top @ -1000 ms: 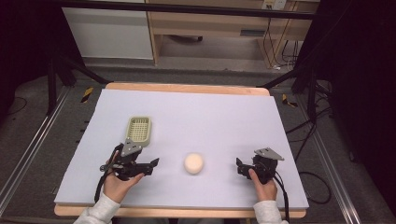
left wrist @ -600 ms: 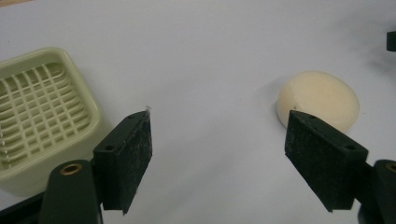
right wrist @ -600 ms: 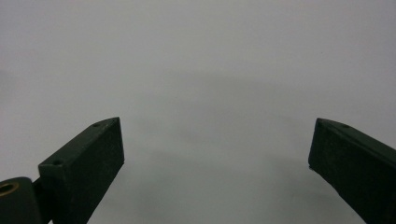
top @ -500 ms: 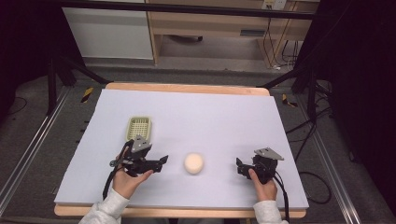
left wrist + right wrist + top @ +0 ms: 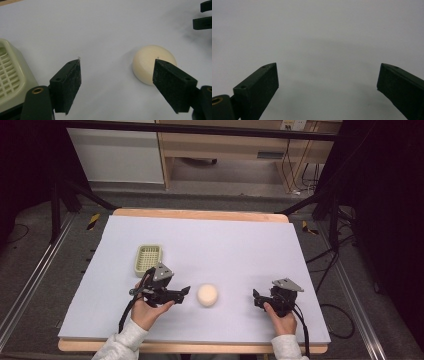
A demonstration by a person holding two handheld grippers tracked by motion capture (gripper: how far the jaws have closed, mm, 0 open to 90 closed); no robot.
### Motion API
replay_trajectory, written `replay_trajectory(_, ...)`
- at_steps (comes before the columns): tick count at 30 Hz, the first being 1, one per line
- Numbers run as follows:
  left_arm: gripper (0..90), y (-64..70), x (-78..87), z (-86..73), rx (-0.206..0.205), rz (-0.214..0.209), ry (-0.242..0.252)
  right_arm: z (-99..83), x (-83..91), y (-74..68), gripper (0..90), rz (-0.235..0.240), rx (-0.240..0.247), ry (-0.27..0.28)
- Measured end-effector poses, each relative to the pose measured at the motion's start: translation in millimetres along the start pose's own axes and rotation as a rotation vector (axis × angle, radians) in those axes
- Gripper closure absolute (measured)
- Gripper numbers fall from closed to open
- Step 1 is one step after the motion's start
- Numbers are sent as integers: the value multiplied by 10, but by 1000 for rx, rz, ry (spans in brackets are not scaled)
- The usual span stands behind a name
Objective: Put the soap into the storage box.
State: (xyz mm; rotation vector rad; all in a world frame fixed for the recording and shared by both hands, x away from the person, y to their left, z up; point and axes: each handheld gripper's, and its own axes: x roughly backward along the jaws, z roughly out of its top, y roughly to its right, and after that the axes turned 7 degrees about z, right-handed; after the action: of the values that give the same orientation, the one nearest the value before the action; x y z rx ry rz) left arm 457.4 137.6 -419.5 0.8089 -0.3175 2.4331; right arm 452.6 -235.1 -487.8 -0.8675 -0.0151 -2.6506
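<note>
While partly covered by one black pad of the left claw (image 5: 117,85) in the left gripper view, lay the cream dome-shaped object (image 5: 207,295) on the pale counter (image 5: 240,245), between the two claws and just beside the tip of the left one, not touched by it. Hard to say what the object was made of; smooth, rounded on top, flat at the base. Spread wide, the left claw, with nothing between its pads. Cut off at the left edge of that view: a pale green slotted basket (image 5: 148,258), standing near and behind the left hand (image 5: 145,312) in the high view. Spread wide too, the right claw (image 5: 256,299), held low over bare counter, well apart from the object, pinching nothing. Cut off at the top right corner of the left gripper view: its dark tips.
</note>
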Motion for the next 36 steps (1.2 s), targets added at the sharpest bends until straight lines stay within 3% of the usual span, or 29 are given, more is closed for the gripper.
replay_trajectory(23,224,269,-233,110,-27,-47,-24,1,-3,18,43,2,-4,0)
replay_trajectory(36,208,373,-365,111,-21,-65,-44,0,-3,18,43,4,-4,0)
